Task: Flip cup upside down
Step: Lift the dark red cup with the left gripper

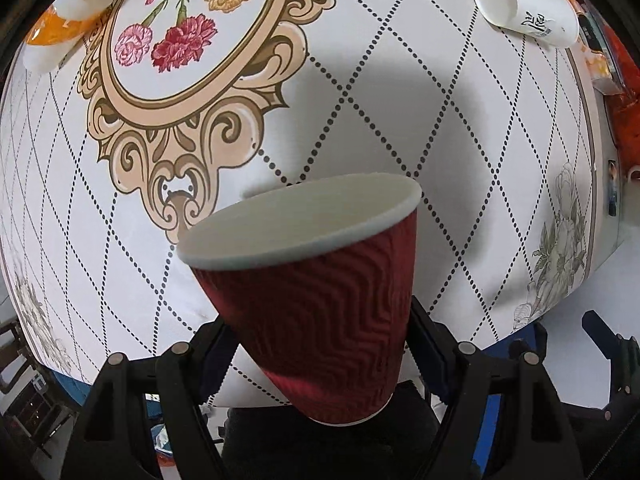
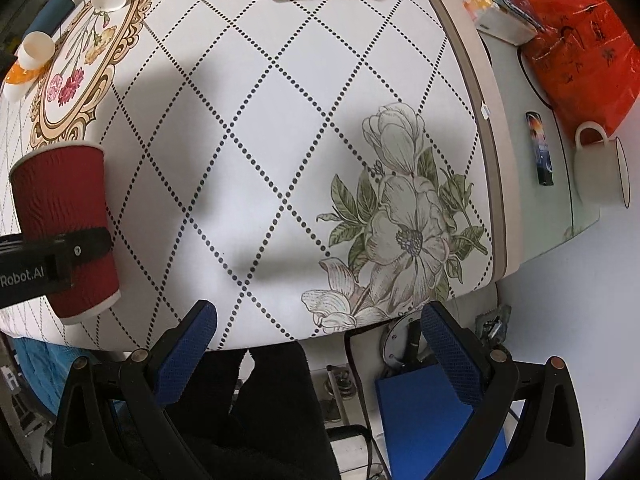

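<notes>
A dark red ribbed paper cup (image 1: 320, 312) with a white rim is held in my left gripper (image 1: 320, 344), whose jaws are shut on its lower body. The cup is tilted, its open mouth facing away and up, above the near edge of the patterned table (image 1: 400, 100). In the right wrist view the same cup (image 2: 64, 208) shows at the far left, gripped by the left gripper's black finger (image 2: 80, 248). My right gripper (image 2: 320, 324) is open and empty, hovering over the table's near edge by a printed grey flower.
A white printed paper cup (image 1: 528, 12) lies on its side at the far right of the table. Small white cups and an orange item (image 1: 60, 24) lie at the far left. A side surface holds a cream mug (image 2: 600, 172), a lighter and a red bag (image 2: 580, 40).
</notes>
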